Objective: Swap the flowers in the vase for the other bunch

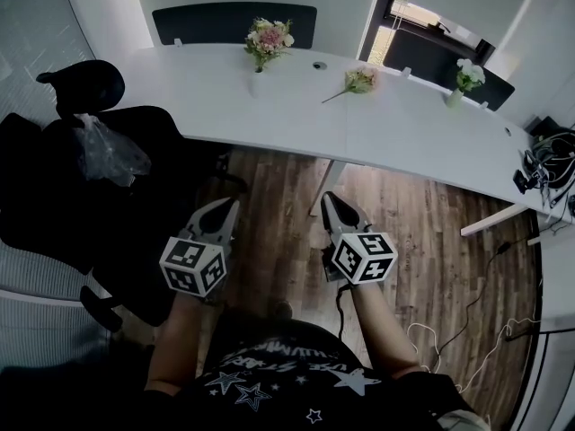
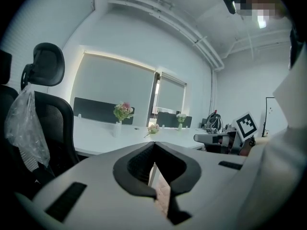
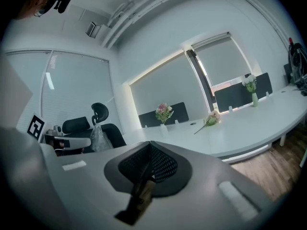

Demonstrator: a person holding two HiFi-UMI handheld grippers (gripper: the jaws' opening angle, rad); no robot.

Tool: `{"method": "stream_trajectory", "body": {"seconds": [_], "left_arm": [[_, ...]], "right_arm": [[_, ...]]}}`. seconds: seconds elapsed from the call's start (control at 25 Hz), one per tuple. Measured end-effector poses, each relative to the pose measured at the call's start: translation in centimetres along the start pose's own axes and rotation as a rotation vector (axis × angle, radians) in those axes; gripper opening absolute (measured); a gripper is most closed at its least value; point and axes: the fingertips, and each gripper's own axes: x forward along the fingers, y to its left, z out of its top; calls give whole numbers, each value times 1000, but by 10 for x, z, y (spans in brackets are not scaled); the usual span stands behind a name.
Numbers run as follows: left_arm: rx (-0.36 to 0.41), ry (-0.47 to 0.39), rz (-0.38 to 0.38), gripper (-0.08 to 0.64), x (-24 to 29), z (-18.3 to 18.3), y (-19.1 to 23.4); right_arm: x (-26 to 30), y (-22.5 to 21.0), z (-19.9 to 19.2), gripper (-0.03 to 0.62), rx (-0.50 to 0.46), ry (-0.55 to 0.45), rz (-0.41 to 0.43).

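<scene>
A pink and white bunch of flowers (image 1: 269, 39) stands in a white vase (image 1: 258, 81) near the far edge of the white desk (image 1: 296, 115). The other bunch (image 1: 358, 81) lies flat on the desk to its right, stem pointing left. Both grippers hang over the wooden floor, well short of the desk. My left gripper (image 1: 226, 210) is shut and holds nothing; my right gripper (image 1: 330, 205) is likewise shut and empty. The left gripper view shows the vase bunch (image 2: 123, 111) and the lying bunch (image 2: 153, 128); the right gripper view shows the vase bunch (image 3: 164, 112) and the lying bunch (image 3: 213, 118).
A black office chair (image 1: 90, 169) with a clear plastic bag (image 1: 108, 151) on it stands at the left beside me. A second small vase of white flowers (image 1: 465, 79) is on the desk's far right. Cables (image 1: 548, 164) lie at the right edge; the desk leg (image 1: 328, 182) is ahead.
</scene>
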Motion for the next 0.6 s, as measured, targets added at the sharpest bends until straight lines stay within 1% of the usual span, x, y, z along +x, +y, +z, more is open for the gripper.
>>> {"method": "stream_trajectory", "body": {"seconds": [0.24, 0.48, 0.6], "left_arm": [[-3, 8, 12, 8, 14, 1, 2], [-25, 1, 11, 8, 31, 8, 19], [-27, 0, -5, 8, 52, 9, 36]], "right_arm": [[9, -13, -2, 3, 12, 12, 11], [27, -18, 4, 2, 10, 21, 8], [45, -29, 5, 3, 3, 22, -18]]}}
